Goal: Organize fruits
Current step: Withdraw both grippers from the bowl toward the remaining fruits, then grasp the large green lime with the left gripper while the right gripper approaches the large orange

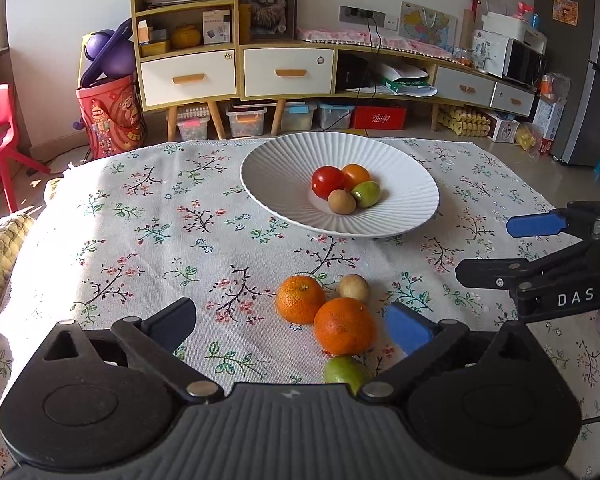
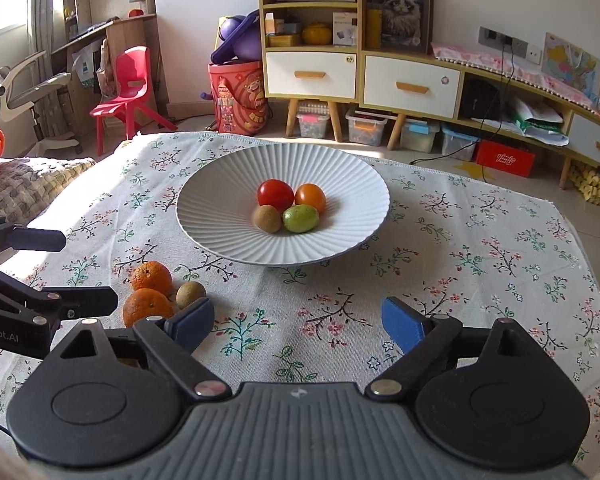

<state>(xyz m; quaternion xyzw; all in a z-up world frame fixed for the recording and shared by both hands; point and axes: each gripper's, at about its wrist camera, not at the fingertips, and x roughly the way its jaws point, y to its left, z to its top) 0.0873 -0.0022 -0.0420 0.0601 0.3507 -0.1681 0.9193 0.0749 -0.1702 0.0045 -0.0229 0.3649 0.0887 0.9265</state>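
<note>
A white ribbed plate (image 1: 284, 168) (image 2: 220, 184) holds a red tomato (image 1: 327, 182), an orange tomato (image 1: 355, 176), a green fruit (image 1: 366, 193) and a brown fruit (image 1: 341, 201). On the floral cloth lie two mandarins (image 1: 300, 299) (image 1: 344, 331), a small tan fruit (image 1: 353, 288) and a green fruit (image 1: 346, 372). My left gripper (image 1: 290, 316) is open, with the mandarins between its fingers but clear of the pads. My right gripper (image 2: 296, 312) is open over bare cloth, right of that pile and near the plate's front.
The floral cloth (image 2: 460, 264) covers the table to its far edge. Beyond stand a yellow-and-white cabinet (image 1: 188, 72), a red chair (image 2: 126, 92) and a red bin (image 2: 240, 96). A knitted cushion (image 2: 28, 184) lies at the table's left.
</note>
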